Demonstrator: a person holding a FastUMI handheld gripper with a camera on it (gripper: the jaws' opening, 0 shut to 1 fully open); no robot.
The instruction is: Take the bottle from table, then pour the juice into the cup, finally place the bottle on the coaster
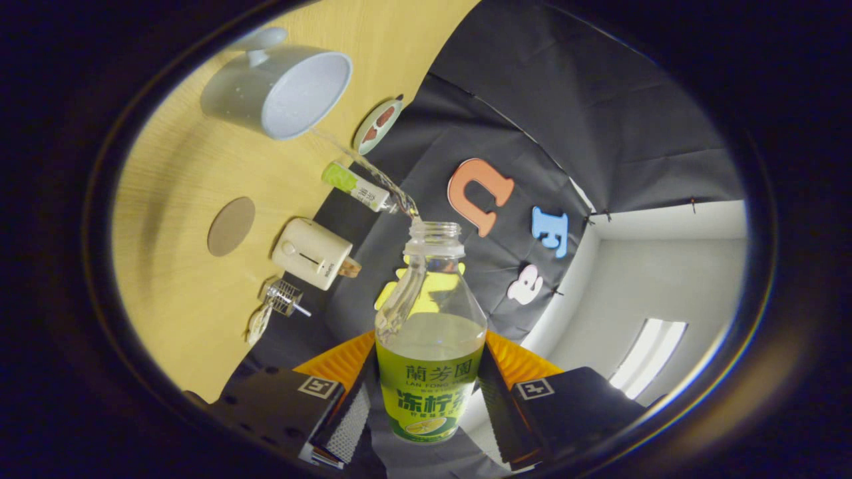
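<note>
Gripper [426, 399] fingers clamped on the tilted bottle [429, 346]; its neck points toward the cup [279, 90], stream reaching the rim.

bottle [431, 313]: clear glossy plastic (paper label) | cup [279, 86]: smooth, matt | table [180, 199]: wood-grain

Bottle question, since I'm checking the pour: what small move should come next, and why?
Probably hold the tilt a little longer. The fingers grip the bottle on both sides, a stream arcs from its mouth into the cup, and liquid remains inside. The round coaster on the table waits for afterwards.
</note>
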